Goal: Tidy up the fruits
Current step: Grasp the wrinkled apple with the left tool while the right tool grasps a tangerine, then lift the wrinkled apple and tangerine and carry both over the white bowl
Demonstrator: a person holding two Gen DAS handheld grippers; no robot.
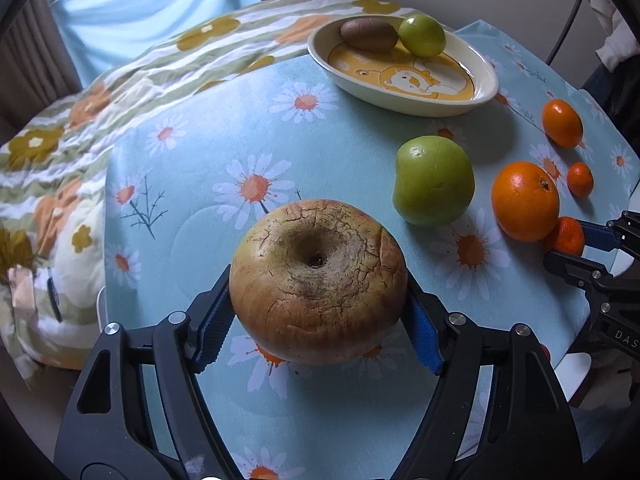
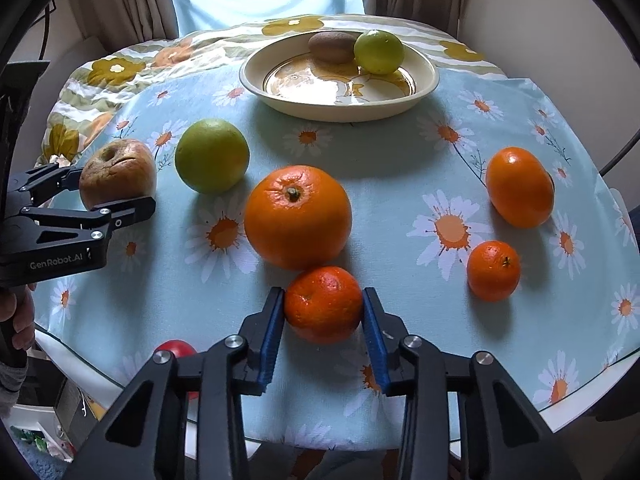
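The wrinkled apple (image 1: 318,280) sits at the left part of the daisy tablecloth (image 1: 224,128), with its stem hollow turned upward and a little toward the camera. The left gripper (image 1: 318,316) comes from the near side and points steeply down; its two blue pads (image 1: 214,328) press on the apple's left and right sides, so it grips the apple. In the right wrist view a part of the person's hand (image 2: 18,320) shows under this gripper.

The small mandarin (image 2: 323,304) lies near the front edge of the table and touches the large orange (image 2: 298,216) behind it. The right gripper (image 2: 323,320) also points steeply down, and its pads touch the mandarin on both sides: it is closed on this fruit. The stem end of the mandarin I cannot tell.

Beside the large orange stands a green apple (image 2: 212,155). To the right lie an oval mandarin (image 2: 520,186) and a little mandarin (image 2: 494,270), apart from each other. At the far side, the cream dish (image 2: 280,102) holds a kiwi (image 2: 331,47) and a small green fruit (image 2: 379,51), touching, the kiwi with its long axis left to right.
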